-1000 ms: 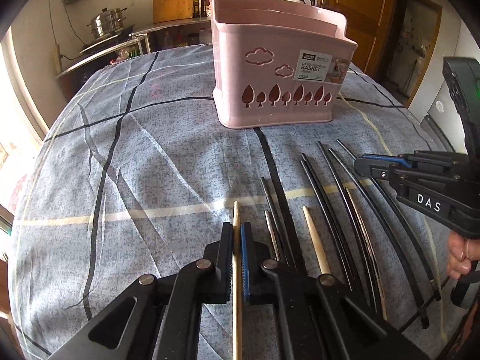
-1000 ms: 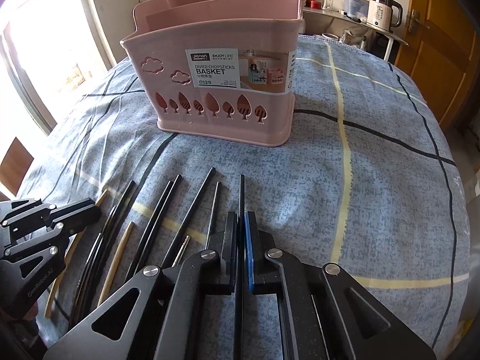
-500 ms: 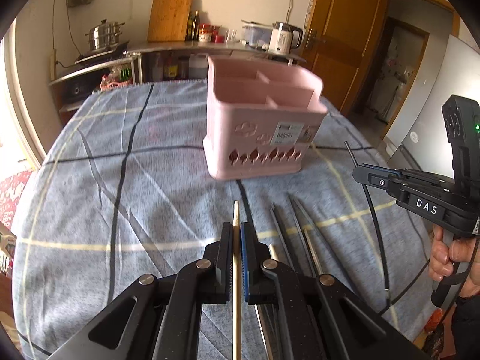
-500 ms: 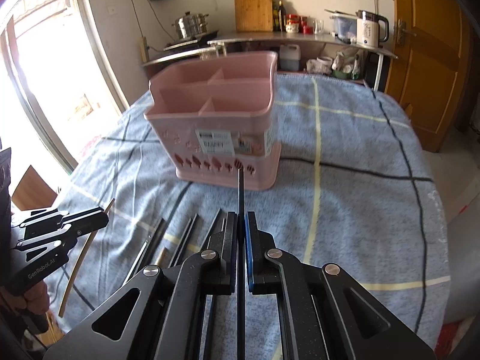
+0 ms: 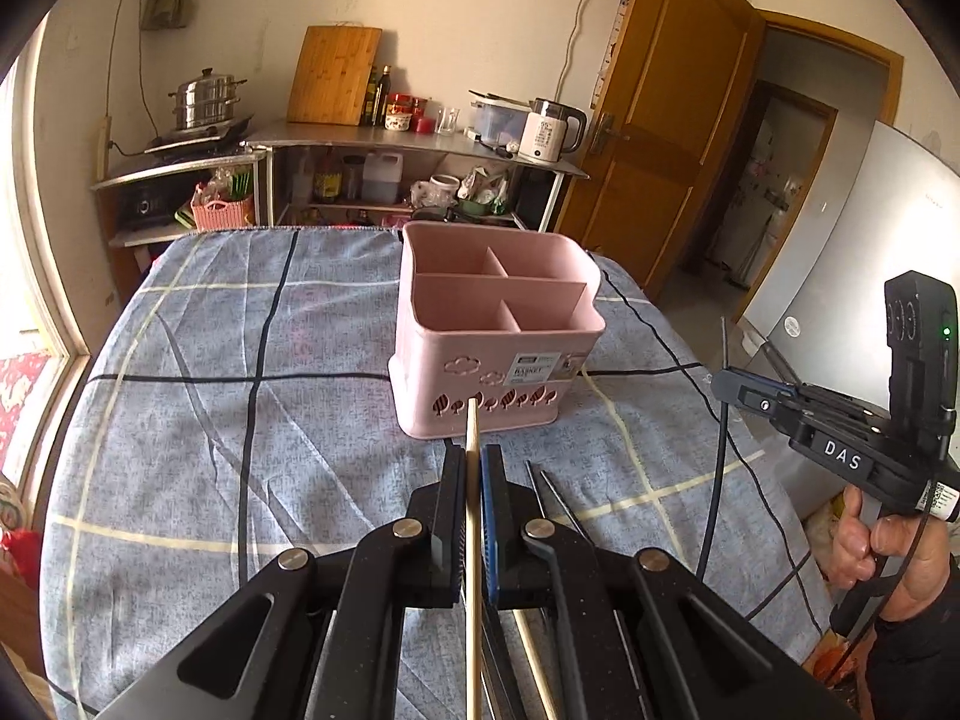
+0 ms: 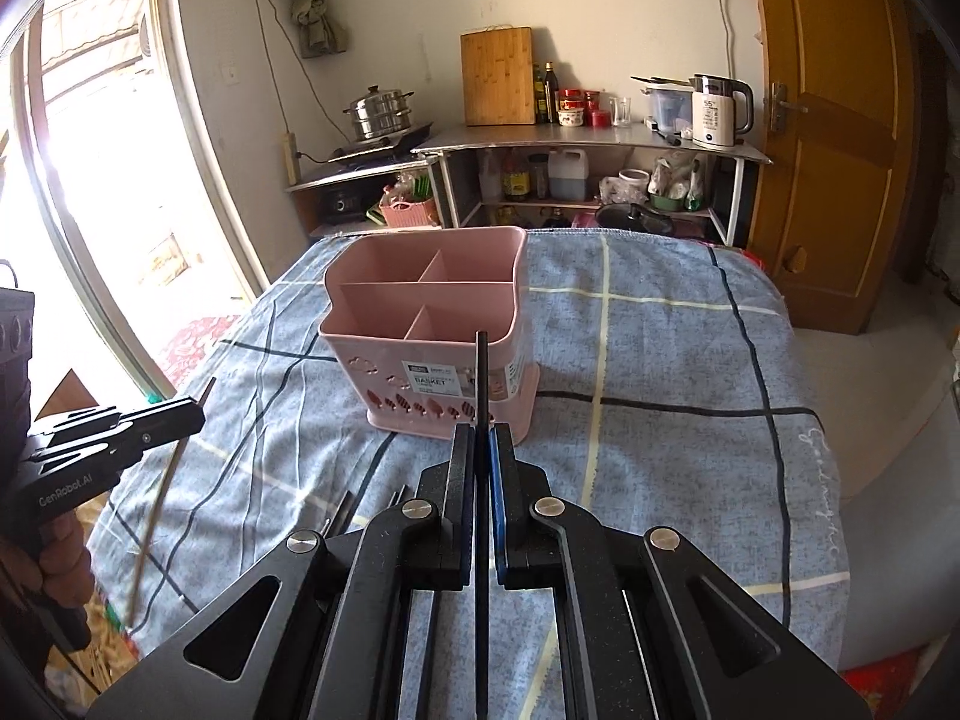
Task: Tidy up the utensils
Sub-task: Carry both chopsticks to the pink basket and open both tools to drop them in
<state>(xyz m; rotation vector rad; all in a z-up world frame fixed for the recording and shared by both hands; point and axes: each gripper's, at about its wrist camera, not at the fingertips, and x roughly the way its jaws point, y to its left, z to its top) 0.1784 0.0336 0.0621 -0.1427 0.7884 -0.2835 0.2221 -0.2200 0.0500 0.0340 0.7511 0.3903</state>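
A pink divided chopstick basket (image 5: 498, 324) (image 6: 420, 312) stands upright on the blue checked tablecloth, its compartments empty. My left gripper (image 5: 473, 456) is shut on a light wooden chopstick (image 5: 472, 540) that points toward the basket's front wall, short of it. My right gripper (image 6: 479, 438) is shut on a black chopstick (image 6: 481, 384) whose tip reaches up in front of the basket's rim. Each gripper also shows from the side in the other view, the right gripper (image 5: 729, 387) with the black chopstick (image 5: 717, 468) hanging down, the left gripper (image 6: 195, 417) with the wooden one. Both are held above the table.
Several black and wooden chopsticks (image 5: 555, 498) (image 6: 342, 510) lie on the cloth (image 5: 240, 432) below the grippers. A hand (image 5: 870, 546) grips the right handle. Behind the table stand a metal shelf (image 6: 588, 144) with a kettle, bottles, cutting board and steamer pot, and a wooden door (image 6: 840, 120).
Both grippers rose from the table with their chopsticks held. The views tilted up, so the basket now looks smaller and farther and its open compartments show from above.
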